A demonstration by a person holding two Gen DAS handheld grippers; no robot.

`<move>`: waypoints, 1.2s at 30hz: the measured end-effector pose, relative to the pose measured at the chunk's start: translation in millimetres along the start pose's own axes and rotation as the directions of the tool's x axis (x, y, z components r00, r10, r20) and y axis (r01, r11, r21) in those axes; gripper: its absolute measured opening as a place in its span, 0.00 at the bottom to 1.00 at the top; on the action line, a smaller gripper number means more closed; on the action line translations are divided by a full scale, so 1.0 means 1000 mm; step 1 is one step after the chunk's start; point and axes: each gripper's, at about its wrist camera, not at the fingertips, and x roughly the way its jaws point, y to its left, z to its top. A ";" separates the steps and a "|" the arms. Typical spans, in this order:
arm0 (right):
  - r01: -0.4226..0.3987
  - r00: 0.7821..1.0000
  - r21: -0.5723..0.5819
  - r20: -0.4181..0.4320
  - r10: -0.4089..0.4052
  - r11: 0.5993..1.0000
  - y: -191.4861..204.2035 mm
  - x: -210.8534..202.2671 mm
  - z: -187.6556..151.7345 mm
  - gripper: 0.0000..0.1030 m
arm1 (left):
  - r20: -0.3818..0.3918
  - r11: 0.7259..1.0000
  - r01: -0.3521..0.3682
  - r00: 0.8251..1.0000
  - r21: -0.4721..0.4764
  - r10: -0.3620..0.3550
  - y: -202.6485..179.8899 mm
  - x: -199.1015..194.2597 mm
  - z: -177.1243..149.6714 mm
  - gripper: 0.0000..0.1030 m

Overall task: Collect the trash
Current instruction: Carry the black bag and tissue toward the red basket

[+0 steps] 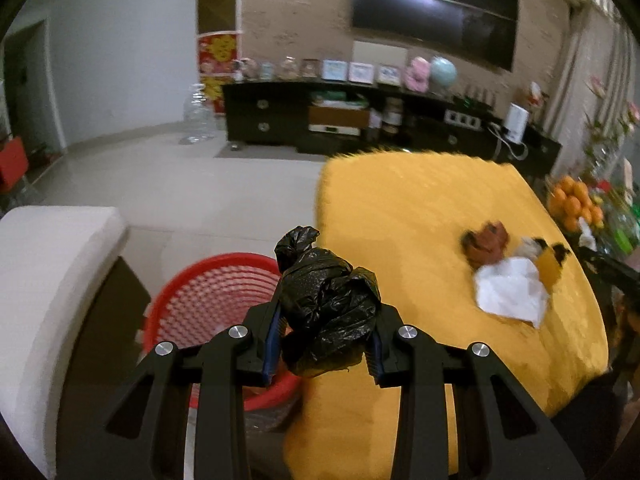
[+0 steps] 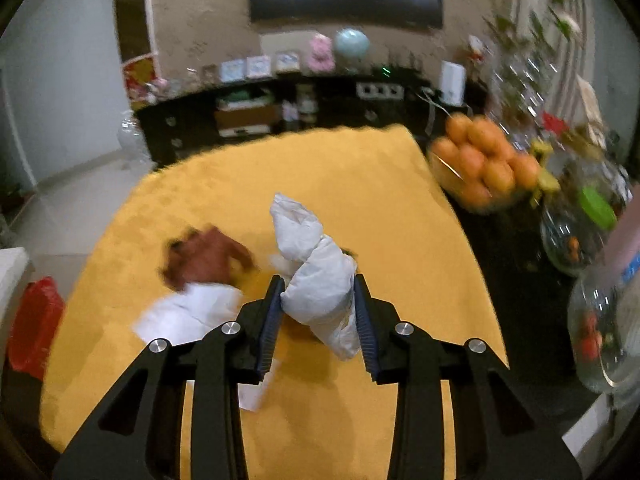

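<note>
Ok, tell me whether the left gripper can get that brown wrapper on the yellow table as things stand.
Probably not yet: the left gripper is shut on a black bag near the red basket. The brown wrapper lies unobstructed on the table.

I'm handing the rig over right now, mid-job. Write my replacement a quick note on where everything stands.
Left gripper: shut on a black bag, held near the red basket, which stands on the floor beside the table.
Right gripper: shut on a white bag, above the yellow table.
Still on the table: brown wrapper, white paper.
Done: both bags picked up.
Left: drop both in the basket, then collect the wrapper and paper. Basket contents can't be made out.
</note>
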 end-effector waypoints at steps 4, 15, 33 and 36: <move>-0.078 0.996 -0.057 0.027 0.080 0.995 0.039 -0.010 0.019 0.33 | 0.009 0.997 -0.058 0.998 -0.056 0.059 0.035 -0.004 0.008 0.31; -0.245 0.966 -0.210 0.030 0.257 0.947 0.137 -0.012 0.050 0.33 | 0.016 0.984 -0.133 0.991 -0.116 0.136 0.077 -0.011 0.015 0.31; -0.410 0.910 -0.326 -0.081 0.407 0.852 0.248 -0.031 0.040 0.33 | 0.024 0.977 -0.143 0.989 -0.159 0.149 0.101 -0.028 0.005 0.31; -0.437 0.898 -0.331 -0.103 0.428 0.836 0.264 -0.032 0.037 0.33 | 0.021 0.975 -0.146 0.988 -0.167 0.152 0.105 -0.030 0.002 0.31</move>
